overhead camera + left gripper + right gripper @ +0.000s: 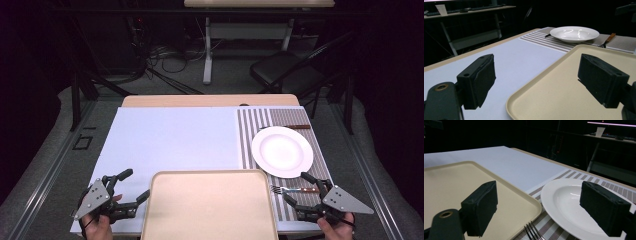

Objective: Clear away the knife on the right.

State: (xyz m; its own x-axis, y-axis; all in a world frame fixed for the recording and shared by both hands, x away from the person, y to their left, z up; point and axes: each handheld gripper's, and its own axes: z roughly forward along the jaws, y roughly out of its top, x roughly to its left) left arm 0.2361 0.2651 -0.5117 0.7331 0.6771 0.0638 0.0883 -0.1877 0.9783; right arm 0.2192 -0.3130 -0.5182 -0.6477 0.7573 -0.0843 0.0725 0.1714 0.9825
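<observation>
Two grippers sit low at the near edge of the table, and both stand with jaws wide apart and nothing between them. On the near left corner, the left gripper (pixel 131 187) hovers over the pale, smooth sheet (pixel 170 137) that covers most of the tabletop, its blocky black jaws pointing toward the left rim of the tray (pixel 210 205). That tray is a flat beige rectangle with rounded corners and a raised lip, matte and faintly speckled, sitting at the middle of the near edge and overhanging it slightly. In the left gripper view the jaws' dark, rubbery pads (pixel 485 78) frame the tray's rounded corner. Over on the near right corner, the right gripper (pixel 299 189) has a grey three-cornered plate on top, and its open jaws flank the fork (pixel 295 189). The fork is slim, with metal tines and a brown handle, and lies flat on the striped placemat (pixel 255 125) just beside the tray's right rim. In the right gripper view its tines (pixel 532 232) peek up between the jaws. Beyond the fork a round, glossy white plate (pixel 282 151) with a broad rim rests on the ribbed, brown-and-white mat. At the far edge of the placemat, a knife (pixel 292 127) with a dark handle lies just behind the plate.
</observation>
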